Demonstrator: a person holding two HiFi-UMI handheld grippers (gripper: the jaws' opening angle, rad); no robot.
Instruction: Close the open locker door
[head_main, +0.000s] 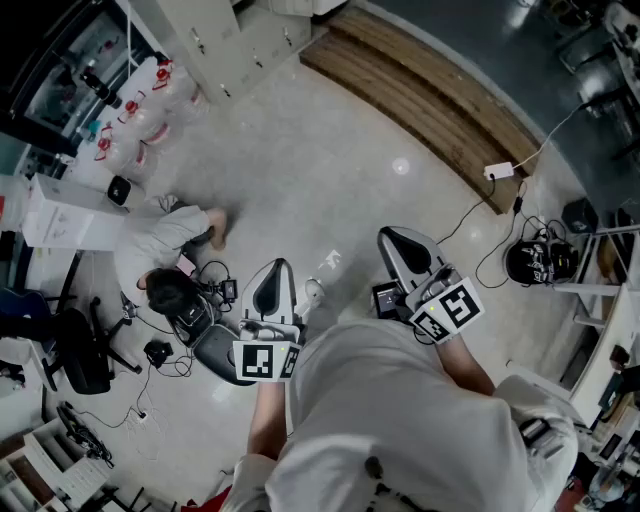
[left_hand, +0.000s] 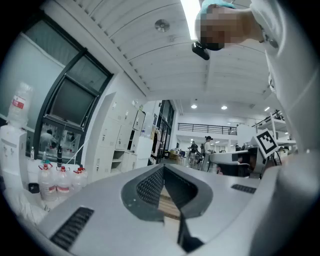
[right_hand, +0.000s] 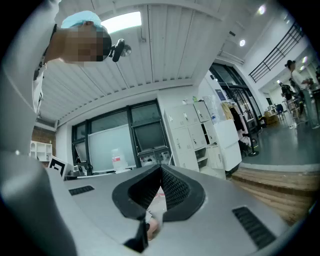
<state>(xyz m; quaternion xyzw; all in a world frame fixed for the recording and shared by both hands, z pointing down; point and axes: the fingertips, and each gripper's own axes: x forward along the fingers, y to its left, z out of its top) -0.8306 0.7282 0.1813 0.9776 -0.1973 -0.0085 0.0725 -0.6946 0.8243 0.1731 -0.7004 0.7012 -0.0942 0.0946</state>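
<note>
A bank of white lockers (head_main: 215, 45) stands far off at the top of the head view. In the right gripper view the lockers (right_hand: 192, 132) show open compartments, and a wide white door (right_hand: 227, 142) swings out from them. The left gripper view shows the same lockers (left_hand: 120, 145) with the white door (left_hand: 145, 150) beside them. My left gripper (head_main: 278, 265) and right gripper (head_main: 392, 235) are held low in front of my body, well short of the lockers. Both are shut and empty, seen along the jaws as the left gripper (left_hand: 163, 167) and the right gripper (right_hand: 161, 167).
A person (head_main: 170, 250) crouches on the floor at the left among cables and gear. Large water bottles (head_main: 150, 100) stand by the lockers. A wooden step (head_main: 430, 100) runs along the right, with a power strip (head_main: 498, 171) and a black helmet (head_main: 540, 262). An office chair (head_main: 80, 350) sits lower left.
</note>
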